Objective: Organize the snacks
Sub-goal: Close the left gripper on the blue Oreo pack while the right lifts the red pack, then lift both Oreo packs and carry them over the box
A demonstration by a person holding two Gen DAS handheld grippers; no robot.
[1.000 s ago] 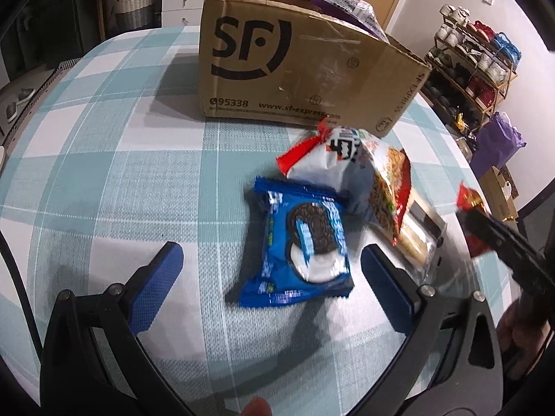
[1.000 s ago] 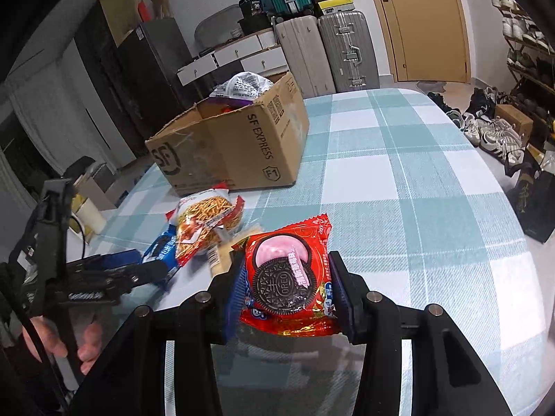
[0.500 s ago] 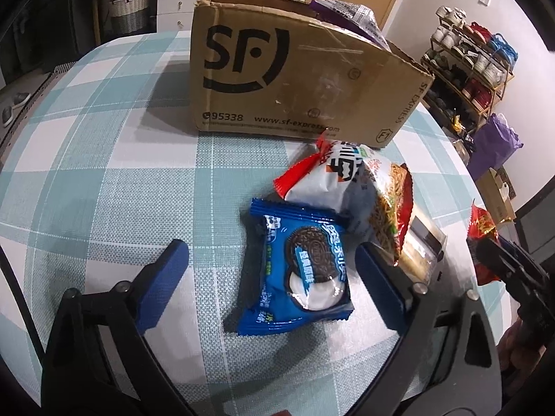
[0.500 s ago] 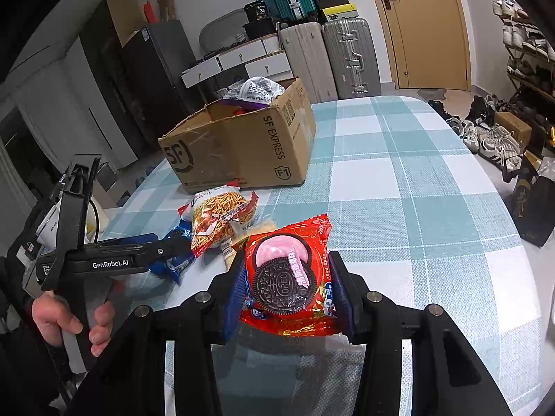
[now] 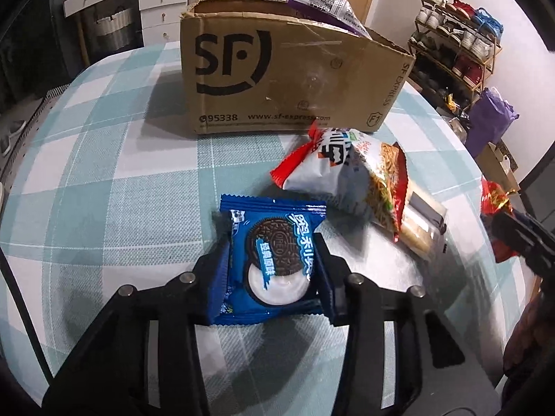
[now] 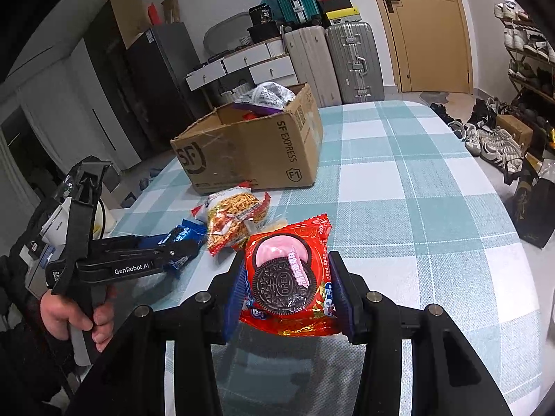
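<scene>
There are two cookie packs, one in each gripper. The blue cookie pack [image 5: 274, 260] sits between the blue pads of the left gripper [image 5: 272, 270], and the pads press on both of its sides, so it is gripped. The jaws have just been closing on it. Its far edge lies over the checked tablecloth [image 5: 104, 180]; I cannot tell if the pack is lifted off the cloth. The red cookie pack [image 6: 289, 277] is squeezed the same way in the right gripper [image 6: 288, 291] and is held up above the table.

Next come the other snacks on the table. One noodle snack bag [image 5: 350, 176] (red and white, with yellow sticks printed on it) lies just past the blue pack, and one clear wrapped pack [image 5: 421, 225] pokes out from under it. Behind them stands one cardboard box [image 5: 288, 72], open at the top, with one silver and purple bag [image 5: 326, 8] sticking out of it. There may be more inside; I cannot see.

The left gripper points down at the table. A hand [image 6: 74, 315] is wrapped around its black handle, seen at the left of the right wrist view. The right gripper tilts down too, out over the table's near side.
</scene>
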